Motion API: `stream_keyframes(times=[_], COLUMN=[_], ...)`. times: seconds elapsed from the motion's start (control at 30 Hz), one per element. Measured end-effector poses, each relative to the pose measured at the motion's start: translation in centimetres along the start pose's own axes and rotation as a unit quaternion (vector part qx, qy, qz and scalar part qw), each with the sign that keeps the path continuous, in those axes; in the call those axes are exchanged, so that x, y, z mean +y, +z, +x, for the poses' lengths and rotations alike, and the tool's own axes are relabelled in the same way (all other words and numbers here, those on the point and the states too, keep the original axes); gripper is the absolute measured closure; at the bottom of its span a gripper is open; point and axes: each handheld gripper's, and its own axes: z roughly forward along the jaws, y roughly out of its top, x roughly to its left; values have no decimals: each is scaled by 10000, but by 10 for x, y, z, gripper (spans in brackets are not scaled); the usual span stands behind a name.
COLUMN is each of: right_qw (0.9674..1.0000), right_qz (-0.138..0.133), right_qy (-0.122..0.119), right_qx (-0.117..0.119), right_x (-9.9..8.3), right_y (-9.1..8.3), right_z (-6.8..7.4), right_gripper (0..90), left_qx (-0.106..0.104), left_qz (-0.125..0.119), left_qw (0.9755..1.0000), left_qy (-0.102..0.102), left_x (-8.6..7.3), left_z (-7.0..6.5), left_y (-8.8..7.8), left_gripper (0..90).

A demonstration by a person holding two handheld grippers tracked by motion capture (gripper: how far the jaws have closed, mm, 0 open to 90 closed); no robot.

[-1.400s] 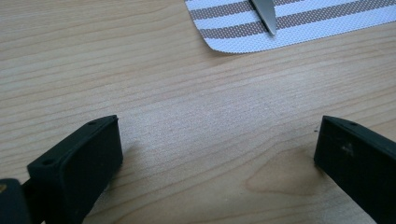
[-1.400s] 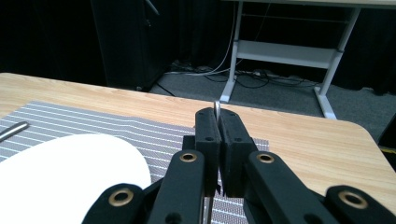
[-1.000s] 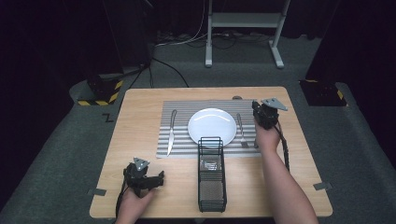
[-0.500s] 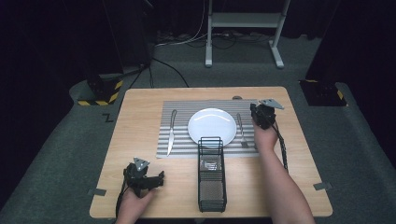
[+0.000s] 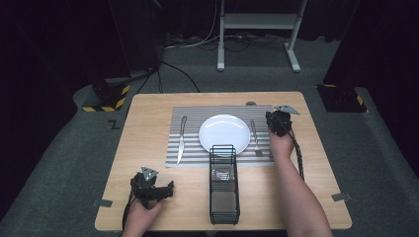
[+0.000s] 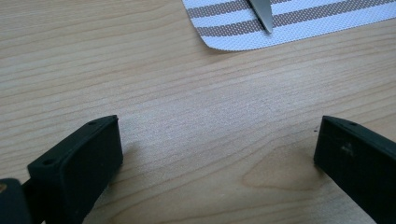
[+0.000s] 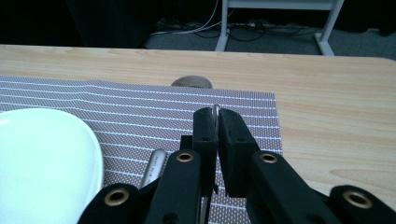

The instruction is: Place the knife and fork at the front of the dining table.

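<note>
White plate (image 5: 224, 133), grey-white striped placemat (image 5: 190, 116), black wire basket (image 5: 224, 190), light wood table (image 5: 143, 118)

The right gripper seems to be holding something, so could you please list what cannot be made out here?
Right gripper view: the right gripper pinches a metal sliver; its jaws hide the rest.
High view: the wire basket holds something too small to identify.
Left gripper view: the top edge cuts off the knife.

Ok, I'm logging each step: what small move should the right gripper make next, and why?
Probably open the right gripper to let go: its jaws pinch a thin metal piece low over the striped placemat, beside the fork and plate.
</note>
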Motion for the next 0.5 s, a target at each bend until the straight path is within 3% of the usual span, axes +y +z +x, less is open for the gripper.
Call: stream_keyframes(times=[0.13,0.27,0.5], right_qw=[10000,9999,9998], right_qz=[44,86,158], right_qy=[10,36,-96], right_qx=[-5,-98,-77], right_x=[-1,-1,0], right_y=[2,2,-8], right_z=[-1,-3,-7], right_gripper=[839,757,787], left_qx=[0,-1,-2], left_qz=[0,1,1], left_qw=[10000,10000,10000], left_qy=[1,2,2], left_x=[0,0,0], left_z=[0,0,0], left_y=[0,0,0], left_gripper=[12,12,12])
